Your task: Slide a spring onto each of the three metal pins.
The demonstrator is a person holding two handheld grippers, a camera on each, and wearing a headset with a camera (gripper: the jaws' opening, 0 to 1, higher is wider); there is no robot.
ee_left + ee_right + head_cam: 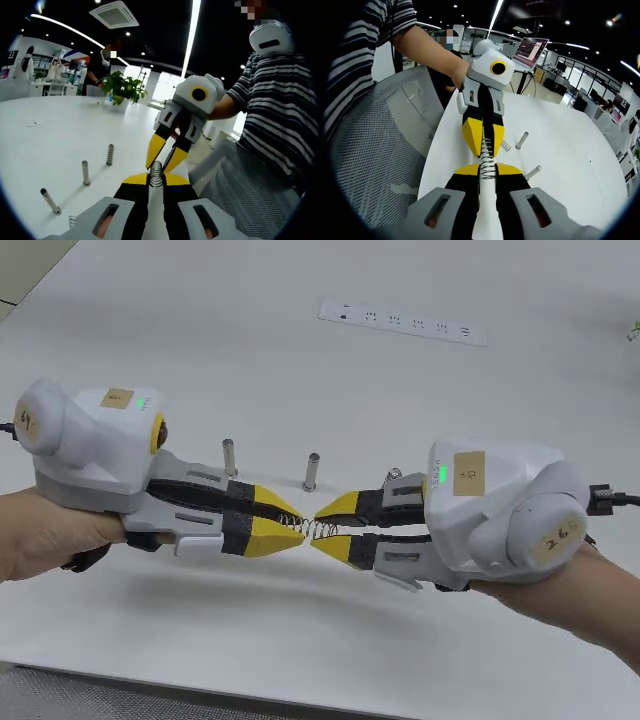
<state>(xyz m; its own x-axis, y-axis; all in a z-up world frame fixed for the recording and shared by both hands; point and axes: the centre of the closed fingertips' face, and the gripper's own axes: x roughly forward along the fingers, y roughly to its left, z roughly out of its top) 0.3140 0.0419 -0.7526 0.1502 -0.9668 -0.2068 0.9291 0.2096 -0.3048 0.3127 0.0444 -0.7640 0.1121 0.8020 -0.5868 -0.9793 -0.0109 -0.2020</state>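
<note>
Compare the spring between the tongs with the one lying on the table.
The held spring is off the table, bridging the left tongs and right tongs; the loose spring lies on it. The held spring is clamped at both ends; the loose spring is untouched, beside a pin. Both are bare metal coils, neither yet on a pin.

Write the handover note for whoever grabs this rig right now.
Left tool: shut on one end of the held spring, above the table.
Right tool: jaws around the other end; grip unclear.
Pins: first bare pin and second bare pin stand upright; the third pin appears to carry a spring already.
A loose spring lies on the table near the pins.
Left to do: put springs on both bare pins.
</note>
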